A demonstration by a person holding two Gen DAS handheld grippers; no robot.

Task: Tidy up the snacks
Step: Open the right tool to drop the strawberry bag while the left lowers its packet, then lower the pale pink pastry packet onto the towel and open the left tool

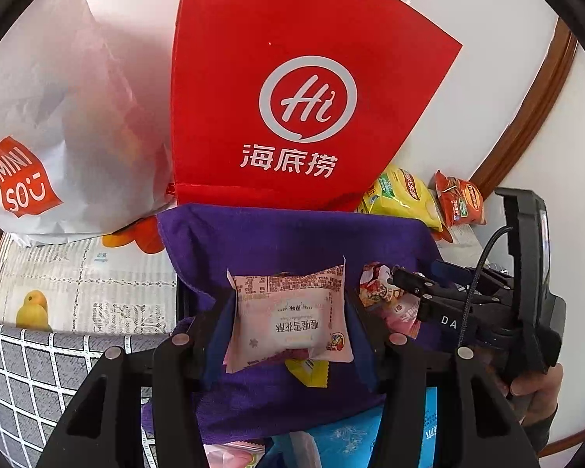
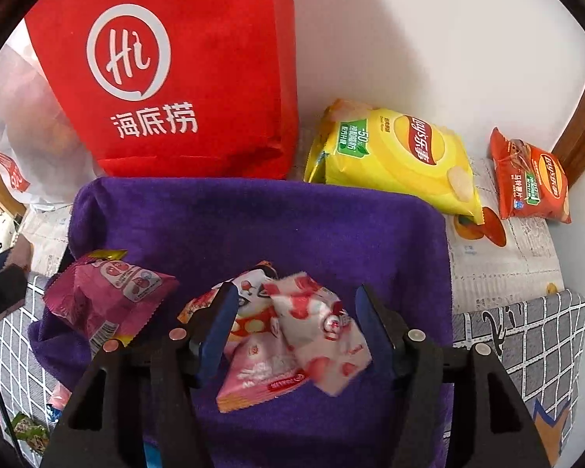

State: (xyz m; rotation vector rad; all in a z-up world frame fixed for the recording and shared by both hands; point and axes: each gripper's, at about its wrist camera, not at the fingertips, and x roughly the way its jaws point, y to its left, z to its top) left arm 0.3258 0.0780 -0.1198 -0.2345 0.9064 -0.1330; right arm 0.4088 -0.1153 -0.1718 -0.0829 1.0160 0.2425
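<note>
In the left wrist view my left gripper (image 1: 288,312) is shut on a pale pink snack packet (image 1: 290,312), held above the purple cloth (image 1: 292,234). A small yellow packet (image 1: 308,372) lies just below it. My right gripper shows at the right (image 1: 409,292) over a red-and-white packet (image 1: 378,292). In the right wrist view my right gripper (image 2: 296,323) is open around loose pink-and-white snack packets (image 2: 312,335) lying on the purple cloth (image 2: 253,226). A magenta packet (image 2: 109,296) lies to the left.
A red Haidilao bag (image 1: 304,97) (image 2: 167,78) stands behind the cloth, a white Miniso bag (image 1: 58,117) to its left. A yellow Lay's bag (image 2: 401,156) (image 1: 401,195) and an orange Lay's bag (image 2: 530,179) (image 1: 460,199) lie by the wall at right.
</note>
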